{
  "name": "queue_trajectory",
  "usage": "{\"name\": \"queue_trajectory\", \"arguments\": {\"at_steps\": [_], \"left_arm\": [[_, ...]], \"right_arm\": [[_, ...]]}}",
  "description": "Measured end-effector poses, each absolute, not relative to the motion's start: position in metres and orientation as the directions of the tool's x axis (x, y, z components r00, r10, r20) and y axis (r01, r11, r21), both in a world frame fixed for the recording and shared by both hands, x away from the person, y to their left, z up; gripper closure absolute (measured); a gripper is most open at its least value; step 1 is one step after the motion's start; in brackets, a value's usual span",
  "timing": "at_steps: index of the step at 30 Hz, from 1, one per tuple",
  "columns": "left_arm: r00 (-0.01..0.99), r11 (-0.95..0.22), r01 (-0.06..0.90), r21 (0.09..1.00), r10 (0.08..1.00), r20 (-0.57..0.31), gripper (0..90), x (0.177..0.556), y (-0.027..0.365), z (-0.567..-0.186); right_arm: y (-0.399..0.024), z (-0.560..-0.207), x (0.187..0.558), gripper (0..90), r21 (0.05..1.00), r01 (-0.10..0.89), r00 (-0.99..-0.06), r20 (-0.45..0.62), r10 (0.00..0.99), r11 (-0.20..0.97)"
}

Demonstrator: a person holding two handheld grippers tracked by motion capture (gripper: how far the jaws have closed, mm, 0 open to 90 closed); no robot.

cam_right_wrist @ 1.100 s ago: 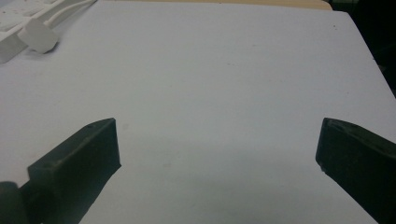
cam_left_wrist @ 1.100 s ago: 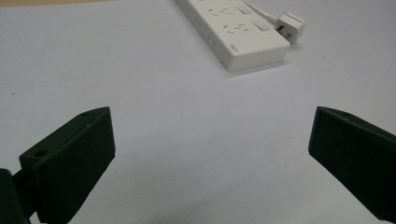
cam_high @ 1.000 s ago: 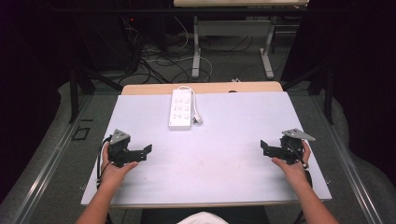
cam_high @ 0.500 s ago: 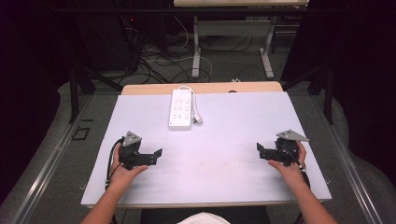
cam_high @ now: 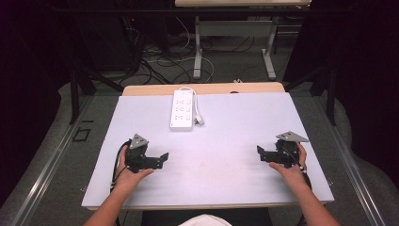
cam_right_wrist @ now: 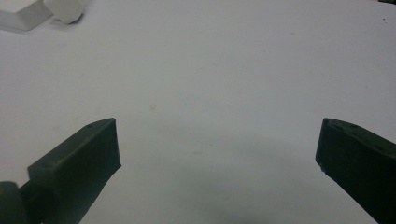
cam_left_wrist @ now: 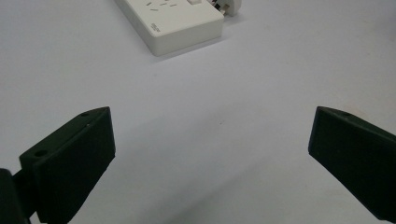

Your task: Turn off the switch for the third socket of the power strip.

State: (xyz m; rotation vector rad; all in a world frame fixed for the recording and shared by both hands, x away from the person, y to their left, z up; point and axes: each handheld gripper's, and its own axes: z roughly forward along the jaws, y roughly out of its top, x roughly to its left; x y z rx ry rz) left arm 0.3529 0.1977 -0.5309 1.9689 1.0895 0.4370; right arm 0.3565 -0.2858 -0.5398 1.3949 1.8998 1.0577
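The work looks not yet begun. The white power strip (cam_high: 182,110) lies untouched near the far edge of the desk (cam_high: 235,136), its plug just beside it. The left gripper (cam_high: 162,157) and the right gripper (cam_high: 260,151) hover near the near corners, well apart from it, both with jaws wide apart and empty.

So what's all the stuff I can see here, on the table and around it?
Power strip: one, white, far middle of the table, lying flat.
Plug: one, white, by the strip's right side, with a white cord.
Table: one, pale top with a wooden far edge.
Cables: several, dark and white, on the floor beyond the table.
Second table's legs: two, grey, at the back.
Left gripper: one, black, near left of the table, jaws wide open, empty.
Right gripper: one, black, near right, jaws wide open, empty.
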Motion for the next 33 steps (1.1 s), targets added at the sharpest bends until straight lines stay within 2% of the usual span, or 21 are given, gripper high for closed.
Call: {"name": "queue_trajectory", "arguments": {"at_steps": [19, 27, 33], "left_arm": [[0.574, -0.304, 0.546, 0.781, 0.815, -0.083, 3.0, 0.352, 0.183, -0.535], [0.557, -0.271, 0.563, 0.781, 0.822, -0.117, 5.5, 0.353, 0.179, -0.533], [0.552, -0.265, 0.554, 0.789, 0.827, -0.110, 7.3, 0.355, 0.174, -0.528]], "right_arm": [[-0.284, -0.542, 0.358, 0.0, 0.839, 0.522, -0.325, 0.029, 0.945, 0.154], [-0.284, -0.543, 0.357, 0.0, 0.833, 0.533, -0.323, 0.038, 0.946, 0.149], [-0.283, -0.546, 0.358, 1.6, 0.825, 0.544, -0.335, 0.050, 0.941, 0.150]]}}
